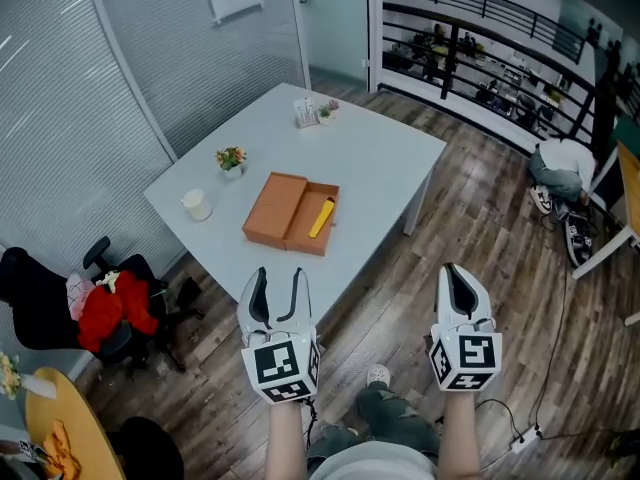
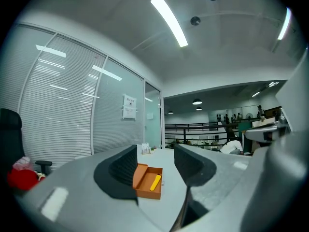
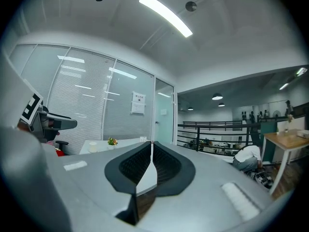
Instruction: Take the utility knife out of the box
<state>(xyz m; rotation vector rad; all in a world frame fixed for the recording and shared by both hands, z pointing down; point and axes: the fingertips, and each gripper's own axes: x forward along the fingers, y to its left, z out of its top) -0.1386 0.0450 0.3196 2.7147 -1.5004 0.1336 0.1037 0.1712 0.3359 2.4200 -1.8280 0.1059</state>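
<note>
Utility knife [image 1: 321, 218], yellow, lies in the open orange box [image 1: 305, 243] near the middle of the table [image 1: 380, 158], with the lid [image 1: 272, 208] folded flat to its left. Both claws hang on the near side, off the table edge and well apart from the box. The left claw [image 1: 279, 276] has its jaws apart and empty; the right claw [image 1: 455, 273] has its jaws pressed together.
</note>
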